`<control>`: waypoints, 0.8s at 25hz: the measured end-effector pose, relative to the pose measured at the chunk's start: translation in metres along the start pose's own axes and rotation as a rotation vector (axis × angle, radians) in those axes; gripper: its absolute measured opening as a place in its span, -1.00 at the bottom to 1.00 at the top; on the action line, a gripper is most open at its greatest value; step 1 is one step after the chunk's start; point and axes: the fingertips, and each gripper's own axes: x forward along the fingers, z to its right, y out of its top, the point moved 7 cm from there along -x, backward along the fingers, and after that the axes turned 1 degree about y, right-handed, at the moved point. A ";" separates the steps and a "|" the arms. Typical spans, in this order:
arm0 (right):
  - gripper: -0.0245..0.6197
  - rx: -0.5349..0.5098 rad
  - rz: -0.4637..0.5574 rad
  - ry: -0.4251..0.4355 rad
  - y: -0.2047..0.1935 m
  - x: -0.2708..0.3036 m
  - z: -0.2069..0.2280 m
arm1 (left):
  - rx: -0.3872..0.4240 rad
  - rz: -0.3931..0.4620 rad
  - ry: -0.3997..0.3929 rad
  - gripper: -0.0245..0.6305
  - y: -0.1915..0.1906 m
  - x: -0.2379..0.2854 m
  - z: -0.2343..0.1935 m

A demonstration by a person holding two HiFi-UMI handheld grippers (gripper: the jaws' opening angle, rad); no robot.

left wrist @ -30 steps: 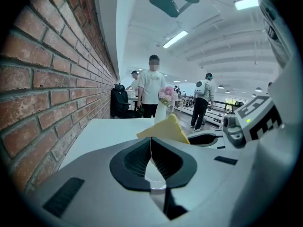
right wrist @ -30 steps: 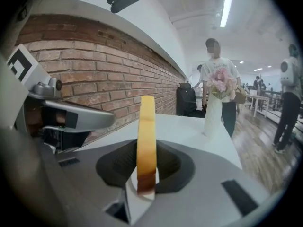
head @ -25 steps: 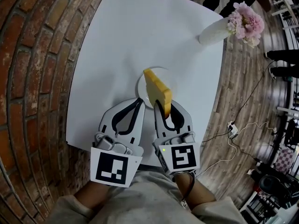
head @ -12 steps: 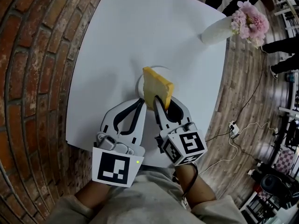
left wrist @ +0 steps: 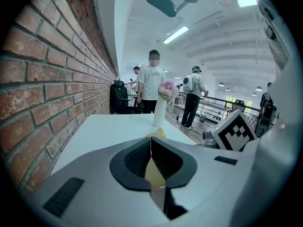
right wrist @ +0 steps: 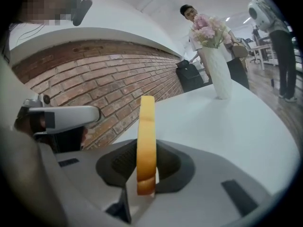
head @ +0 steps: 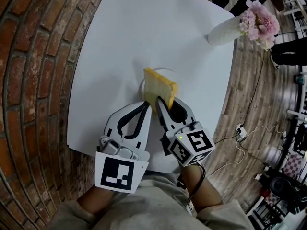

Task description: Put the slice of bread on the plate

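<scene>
The slice of bread [head: 159, 91] is yellow with a darker crust and hangs tilted just above the small white plate [head: 143, 84] in the middle of the white table [head: 134, 32]. My right gripper [head: 161, 104] is shut on the slice's near edge. In the right gripper view the bread [right wrist: 146, 136] stands on edge between the jaws of the right gripper [right wrist: 147, 176]. My left gripper [head: 145, 104] rests beside it on the left, shut and empty. In the left gripper view the left gripper [left wrist: 151, 143] shows closed jaws, with a bit of bread [left wrist: 159, 133] beyond them.
A white vase [head: 223, 32] with pink flowers [head: 260, 22] stands at the table's far right corner. Brick floor lies on the left and wood floor with a cable [head: 238, 131] on the right. People [left wrist: 152, 82] stand beyond the table's far end.
My right gripper has rolled and sunk a little, so the bread has tipped over and come lower over the plate. The left gripper has stayed put.
</scene>
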 end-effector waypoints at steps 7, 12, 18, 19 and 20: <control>-0.63 0.057 0.002 0.046 -0.005 0.004 0.009 | 0.001 -0.004 0.002 -0.89 -0.001 0.002 -0.002; -0.61 0.033 0.014 0.044 -0.006 0.005 0.013 | -0.008 -0.007 -0.005 -0.89 -0.001 0.003 0.001; -0.56 -0.058 -0.001 -0.014 -0.004 0.005 0.016 | -0.007 -0.009 -0.014 -0.89 -0.001 0.005 0.004; -0.55 -0.075 -0.004 -0.028 -0.003 0.005 0.015 | -0.007 -0.008 -0.016 -0.89 -0.001 0.005 0.004; -0.53 -0.089 -0.008 -0.043 -0.003 0.005 0.015 | -0.008 -0.008 -0.017 -0.89 -0.001 0.005 0.004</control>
